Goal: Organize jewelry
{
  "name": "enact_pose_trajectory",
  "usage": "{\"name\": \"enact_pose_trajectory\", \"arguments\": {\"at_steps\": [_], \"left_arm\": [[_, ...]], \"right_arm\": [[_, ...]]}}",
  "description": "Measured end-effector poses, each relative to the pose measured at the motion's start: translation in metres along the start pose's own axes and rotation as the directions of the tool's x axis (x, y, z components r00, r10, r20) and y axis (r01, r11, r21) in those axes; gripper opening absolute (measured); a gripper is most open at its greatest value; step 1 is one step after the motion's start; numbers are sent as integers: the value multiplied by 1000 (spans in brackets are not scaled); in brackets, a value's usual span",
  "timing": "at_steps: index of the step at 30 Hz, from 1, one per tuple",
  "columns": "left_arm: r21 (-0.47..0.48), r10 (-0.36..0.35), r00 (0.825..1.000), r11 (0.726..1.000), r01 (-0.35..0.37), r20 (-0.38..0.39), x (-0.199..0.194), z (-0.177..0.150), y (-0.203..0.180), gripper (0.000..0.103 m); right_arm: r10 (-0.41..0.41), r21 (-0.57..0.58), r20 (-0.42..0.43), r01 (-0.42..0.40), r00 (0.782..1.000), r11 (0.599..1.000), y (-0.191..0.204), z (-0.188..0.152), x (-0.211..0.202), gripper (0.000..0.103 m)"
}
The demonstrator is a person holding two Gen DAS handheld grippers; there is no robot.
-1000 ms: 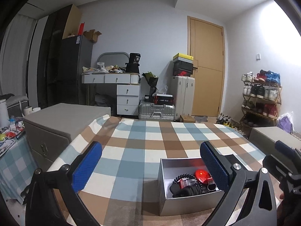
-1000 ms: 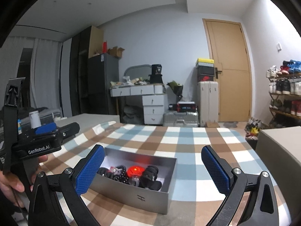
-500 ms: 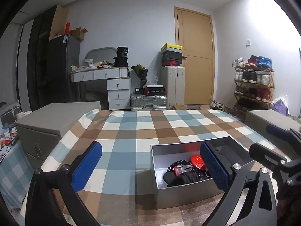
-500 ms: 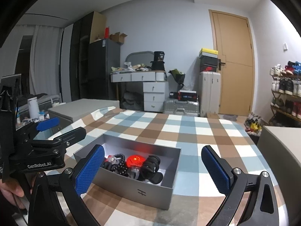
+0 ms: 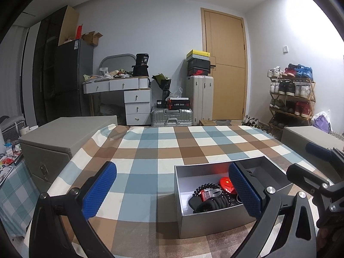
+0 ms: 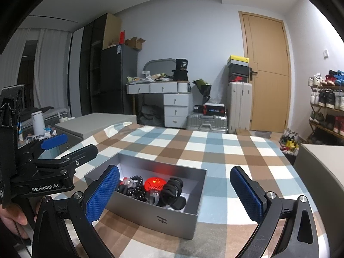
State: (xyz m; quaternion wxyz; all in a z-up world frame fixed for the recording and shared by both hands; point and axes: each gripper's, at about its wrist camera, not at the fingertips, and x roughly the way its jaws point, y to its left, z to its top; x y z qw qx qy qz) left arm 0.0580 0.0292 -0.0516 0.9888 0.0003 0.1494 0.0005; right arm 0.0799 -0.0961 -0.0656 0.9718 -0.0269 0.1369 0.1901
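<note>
An open grey box [image 5: 211,221] [image 6: 161,219] sits on the checked tablecloth near the front edge. Inside lie a red round piece with stars [image 5: 226,183] [image 6: 154,183], a black bead bracelet [image 5: 206,187] [image 6: 137,190], a black hair claw [image 6: 172,190] and clear pieces. My left gripper [image 5: 172,190] is open and empty, above the cloth, its right finger over the box. My right gripper [image 6: 175,192] is open and empty, with the box between its fingers. Each gripper shows at the edge of the other's view.
The checked tablecloth [image 5: 172,146] covers the table. Grey storage boxes stand at the left [image 5: 62,135] and right [image 6: 320,172] of the table. Behind are a drawer desk [image 5: 133,99], suitcases [image 5: 200,99], a door and a shoe rack [image 5: 290,94].
Both grippers have moved forward and tilted down toward the box, which now looks closer and fuller in both views. Both stayed open.
</note>
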Motion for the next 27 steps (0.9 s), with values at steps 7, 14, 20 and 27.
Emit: {"name": "enact_pose_trajectory", "arguments": {"at_steps": [7, 14, 20, 27], "left_arm": [[0, -10, 1000, 1000, 10, -4, 1, 1, 0, 102], [0, -11, 1000, 1000, 11, -4, 2, 0, 0, 102], [-2, -7, 1000, 1000, 7, -5, 3, 1, 1, 102], [-4, 3, 1000, 1000, -3, -5, 4, 0, 1, 102]], "right_arm": [[0, 0, 0, 0, 1000, 1000, 0, 0, 0, 103], [0, 0, 0, 0, 1000, 1000, 0, 0, 0, 103], [0, 0, 0, 0, 1000, 1000, 0, 0, 0, 103], [0, 1, 0, 0, 1000, 1000, 0, 0, 0, 103]]}}
